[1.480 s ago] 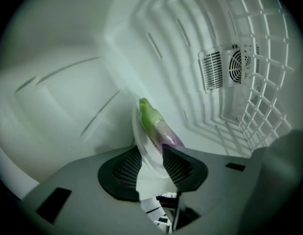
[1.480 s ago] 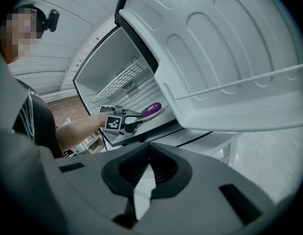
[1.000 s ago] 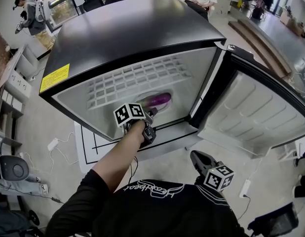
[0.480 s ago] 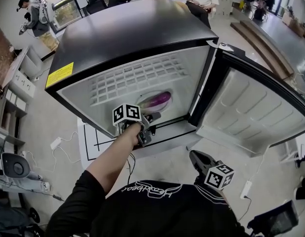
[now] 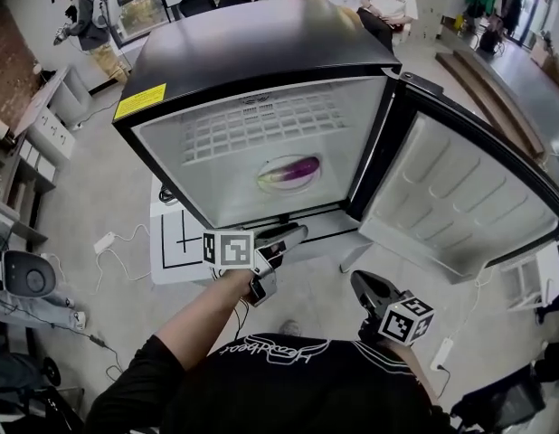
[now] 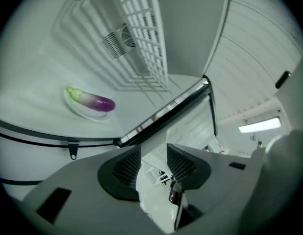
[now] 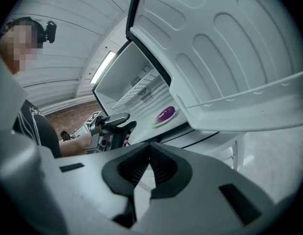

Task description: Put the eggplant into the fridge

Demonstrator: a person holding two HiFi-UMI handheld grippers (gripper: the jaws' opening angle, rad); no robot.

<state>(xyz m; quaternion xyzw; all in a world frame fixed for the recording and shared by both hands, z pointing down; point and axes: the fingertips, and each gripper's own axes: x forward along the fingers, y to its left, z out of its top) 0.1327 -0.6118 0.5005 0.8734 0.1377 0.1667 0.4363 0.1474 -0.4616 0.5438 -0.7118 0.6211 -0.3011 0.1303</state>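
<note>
fridge: black box, fills upper ctr of head view; open, white inside faces the camera.
door: swung wide to right of frame, white moulded liner showing; in right gripper view it takes the upper right.
wire shelf: white grid in upper part of cavity, above the plate.
floor mat: white sheet w/ black lines, lower left of fridge, partly under it.
left gripper: held in person's hand at ctr of head view, just below fridge's front edge, outside the cavity, tips aimed toward the opening. Jaws closing, pads apart w/ a clear gap, nothing btwn them. Well apart from eggplant.
right gripper: lower right of head view, below the door, marker cube toward camera. In its own view the pads meet at the tips, nothing pinched.
plate: white, shallow, on cavity floor, ctr of opening.
eggplant: purple w/ green stem end, lies on its side on the plate inside fridge; left of ctr in left gripper view, untouched by either gripper.
</note>
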